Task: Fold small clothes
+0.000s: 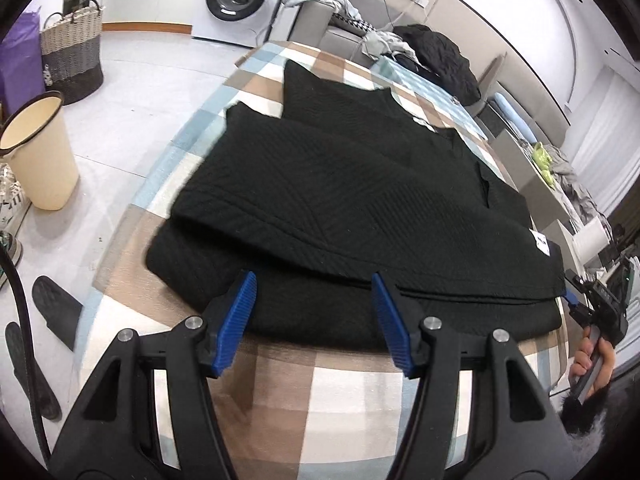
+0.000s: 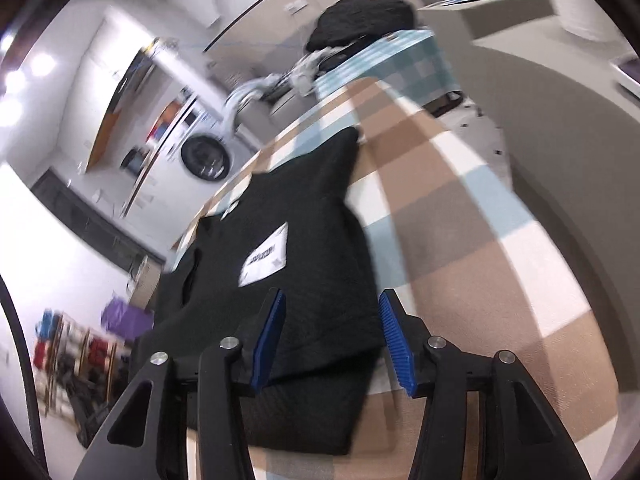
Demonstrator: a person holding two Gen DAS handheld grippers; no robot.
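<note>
Black knit garment (image 1: pixel 340 200) folded flat on checked worktop (image 1: pixel 328 392), long axis running away toward far end. White label (image 2: pixel 266 256), print too blurred to read. Left tongs (image 1: pixel 314 312) and right tongs (image 2: pixel 332 336) spread, pinching nothing.

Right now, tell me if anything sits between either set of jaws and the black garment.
Nothing visible does. The left gripper hangs open over the near folded hem of the black garment, and the right gripper, jaws opening, straddles its corner. Only checked tablecloth lies around it.
</note>
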